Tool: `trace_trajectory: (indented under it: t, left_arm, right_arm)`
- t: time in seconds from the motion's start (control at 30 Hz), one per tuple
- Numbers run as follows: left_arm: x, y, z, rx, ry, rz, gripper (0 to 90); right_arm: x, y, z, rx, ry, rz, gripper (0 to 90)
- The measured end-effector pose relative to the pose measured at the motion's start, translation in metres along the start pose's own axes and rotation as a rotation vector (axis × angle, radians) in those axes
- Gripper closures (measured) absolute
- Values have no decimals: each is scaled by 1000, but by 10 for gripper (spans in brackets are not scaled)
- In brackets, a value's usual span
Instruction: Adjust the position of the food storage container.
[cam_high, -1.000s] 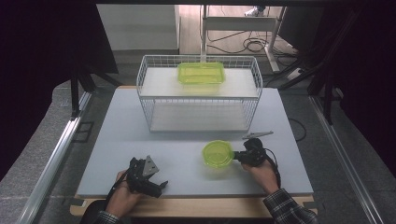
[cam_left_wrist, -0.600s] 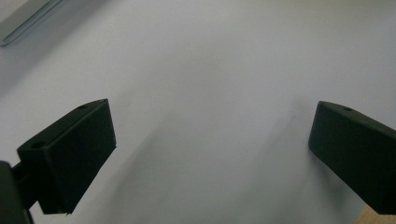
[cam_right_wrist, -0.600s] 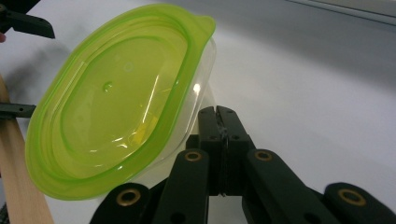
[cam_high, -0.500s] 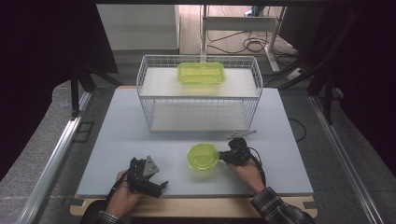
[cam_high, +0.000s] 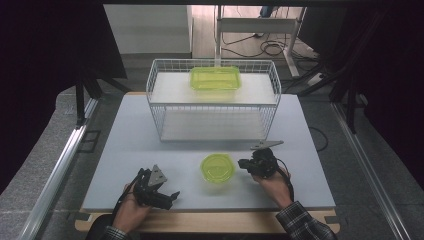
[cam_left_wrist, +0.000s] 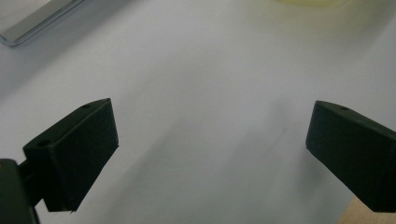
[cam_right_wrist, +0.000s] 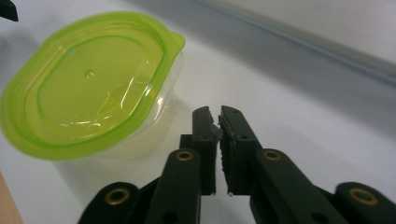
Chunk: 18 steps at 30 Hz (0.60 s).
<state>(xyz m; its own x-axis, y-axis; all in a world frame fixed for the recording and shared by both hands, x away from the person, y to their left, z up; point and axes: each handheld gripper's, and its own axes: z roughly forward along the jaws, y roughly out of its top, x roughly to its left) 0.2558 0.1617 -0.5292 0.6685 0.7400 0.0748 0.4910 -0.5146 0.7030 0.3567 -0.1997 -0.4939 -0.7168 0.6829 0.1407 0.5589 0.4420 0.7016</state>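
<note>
A round clear container with a lime-green lid (cam_high: 217, 167) (cam_right_wrist: 93, 107) stands on the white table (cam_high: 140, 145), near the front middle. My right gripper (cam_high: 244, 163) (cam_right_wrist: 218, 114) lies just right of it, level with the lid's tab. Its jaws have just been opening and stand a narrow slit apart, with nothing between them and clear of the tab. My left gripper (cam_high: 172, 195) (cam_left_wrist: 210, 144) rests at the front left, jaws wide open over bare table. The edge of the lime lid (cam_left_wrist: 308, 2) shows far ahead of it.
A white wire basket (cam_high: 155, 107) stands at the back of the table, with a rectangular lime-lidded container (cam_high: 215, 78) on top of it. The table's wooden front edge (cam_high: 210, 222) runs just behind both hands.
My right gripper moved left with the round container, from the front right to the front middle. Its jaws now stand beside the lid. The left gripper has stayed put.
</note>
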Motion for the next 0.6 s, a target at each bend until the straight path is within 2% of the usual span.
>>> trace_trajectory:
  t: [0.17, 0.47, 0.6]
  left_arm:
    - [2, 0, -3, -29, -12, -26, 23]
    - [0, 0, -4, -36, 13, 4, 21]
    - [1, 0, -4, -43, 15, 1, 13]
  right_arm:
    - [-1, -1, -18, -47, -27, -24, 703]
    - [1, -10, -35, -87, -33, -12, 387]
    - [3, -15, -39, -94, -29, -19, 261]
